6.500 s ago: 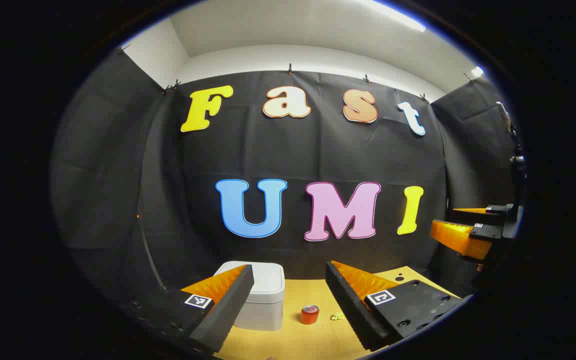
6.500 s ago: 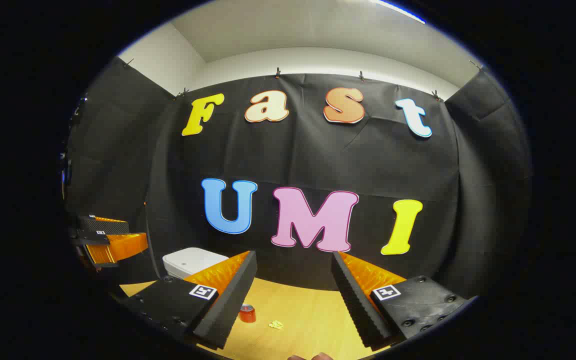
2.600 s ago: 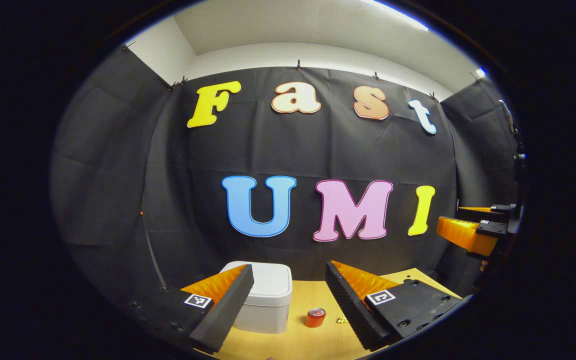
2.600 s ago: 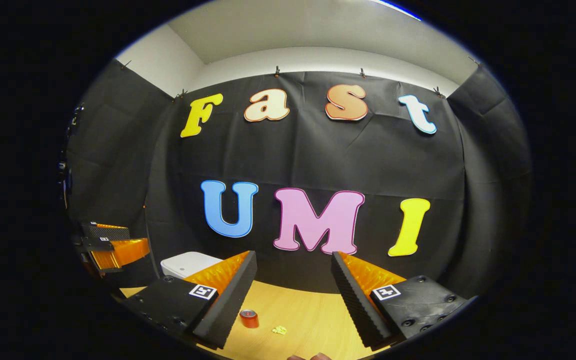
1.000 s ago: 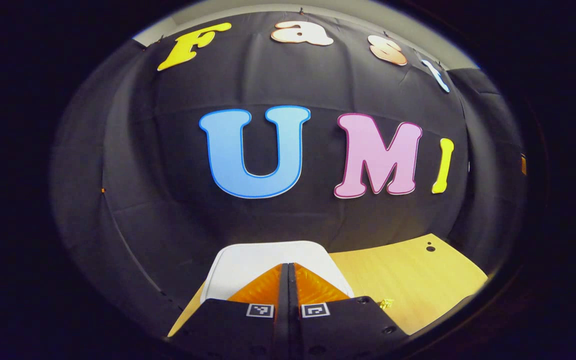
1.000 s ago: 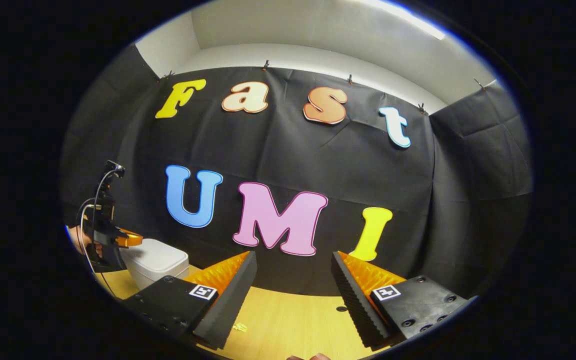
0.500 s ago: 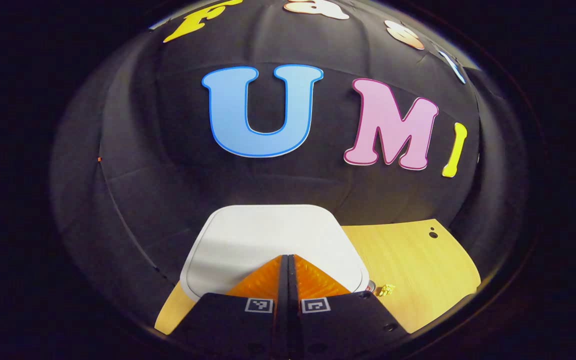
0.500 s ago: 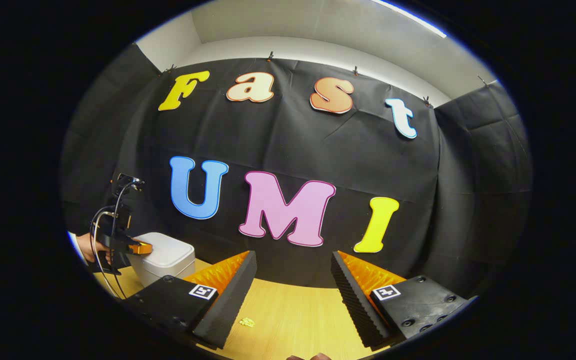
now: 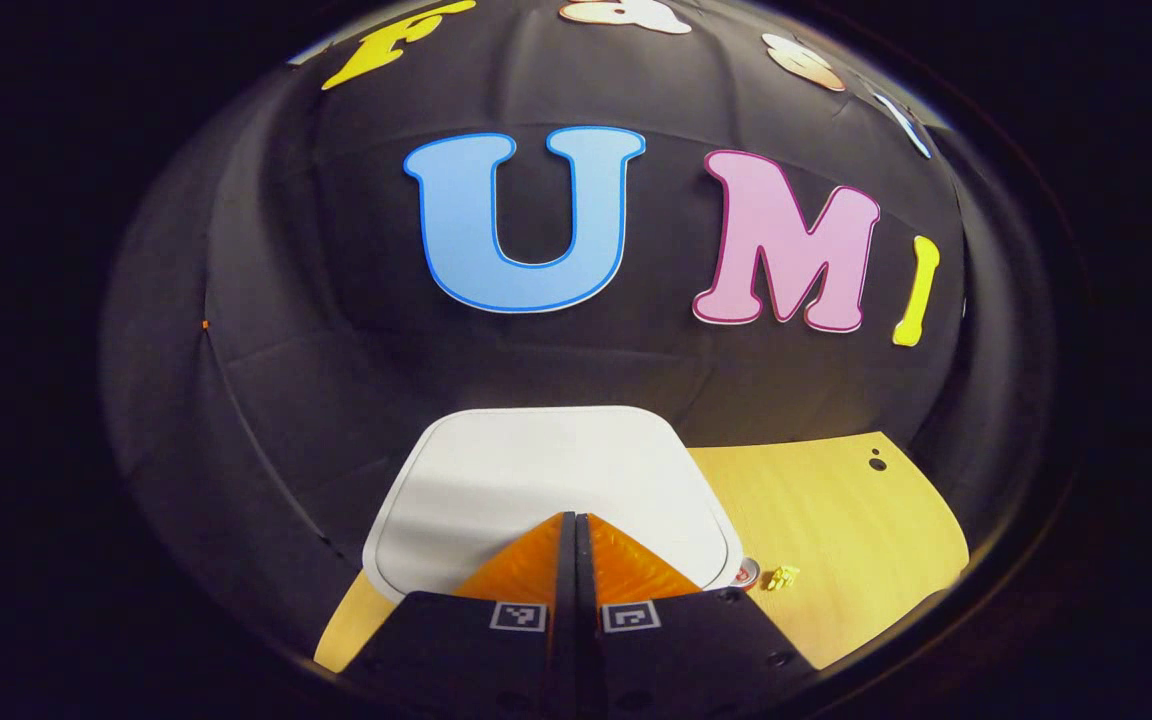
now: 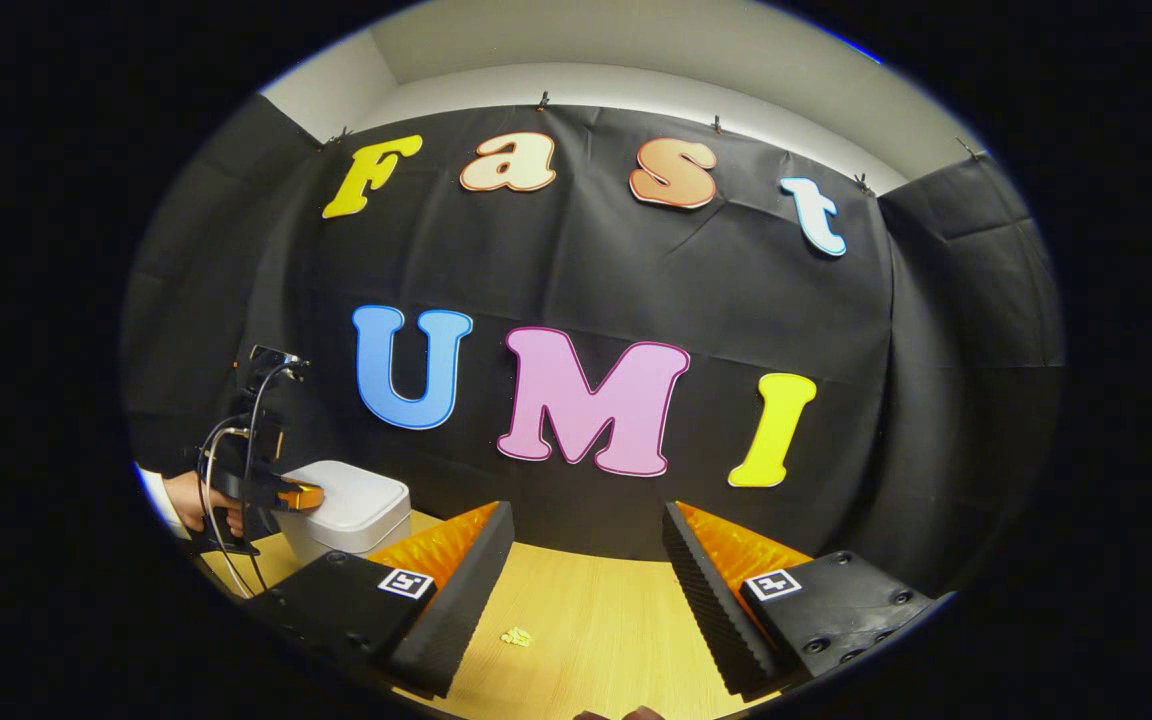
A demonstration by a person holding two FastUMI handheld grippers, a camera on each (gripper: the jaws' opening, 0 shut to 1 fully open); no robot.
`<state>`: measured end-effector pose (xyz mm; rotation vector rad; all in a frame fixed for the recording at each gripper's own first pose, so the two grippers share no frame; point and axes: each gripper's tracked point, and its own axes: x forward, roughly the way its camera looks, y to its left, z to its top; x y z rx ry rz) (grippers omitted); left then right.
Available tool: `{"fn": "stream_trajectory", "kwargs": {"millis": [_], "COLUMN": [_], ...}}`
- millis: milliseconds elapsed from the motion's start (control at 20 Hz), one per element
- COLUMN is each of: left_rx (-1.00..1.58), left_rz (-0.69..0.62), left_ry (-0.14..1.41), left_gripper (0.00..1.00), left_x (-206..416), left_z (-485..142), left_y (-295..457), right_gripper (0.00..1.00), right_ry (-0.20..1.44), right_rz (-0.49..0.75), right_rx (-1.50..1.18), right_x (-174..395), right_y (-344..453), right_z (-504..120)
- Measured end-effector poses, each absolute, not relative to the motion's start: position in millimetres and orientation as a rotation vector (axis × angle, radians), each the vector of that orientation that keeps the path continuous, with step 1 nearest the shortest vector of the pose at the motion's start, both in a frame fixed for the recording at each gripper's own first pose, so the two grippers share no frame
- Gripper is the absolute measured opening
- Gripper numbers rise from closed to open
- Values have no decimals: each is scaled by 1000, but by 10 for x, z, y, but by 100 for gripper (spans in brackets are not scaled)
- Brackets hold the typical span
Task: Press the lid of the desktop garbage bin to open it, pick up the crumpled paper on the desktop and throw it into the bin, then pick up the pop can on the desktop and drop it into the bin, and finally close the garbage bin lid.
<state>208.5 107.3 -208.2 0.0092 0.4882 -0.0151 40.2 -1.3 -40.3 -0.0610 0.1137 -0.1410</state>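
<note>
With its fingers pressed together and holding nothing, the left gripper (image 9: 576,520) sits over the near edge of the bin lid (image 9: 546,470), apparently touching it (contact is unclear). Crumpled paper (image 10: 515,636) lies on the desktop (image 10: 616,630) right of the bin, nearer the wide-open, empty right gripper (image 10: 586,580).

You've got a white bin lid (image 9: 546,480), plain, no pattern. Desk (image 9: 836,540) is light yellow wood grain with a small dark hole. Crumpled paper (image 9: 782,576) is yellow. Pop can (image 9: 746,572) shows a red sliver with a silvery rim. Both gripper bodies carry black-and-white square markers.
</note>
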Motion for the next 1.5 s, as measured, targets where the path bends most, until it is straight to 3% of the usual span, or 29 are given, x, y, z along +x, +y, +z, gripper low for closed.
{"fn": "stream_trajectory", "kwargs": {"millis": [350, 750, 1500], "left_rx": [23, 174, 177], "left_rz": [-18, -76, -118], "left_ry": [469, 241, 22], "left_gripper": [6, 5, 6], "left_x": [2117, 2273, 2532], "left_z": [-1941, -1133, -208], "left_y": [1089, 920, 873], "right_gripper": [97, 96, 96], "right_ry": [104, 96, 69], "right_rz": [-193, -219, -280], "right_rx": [-77, -95, -131], "right_x": [241, 123, 9], "right_y": [-141, -113, -69], "right_z": [-330, -280, -163]}}
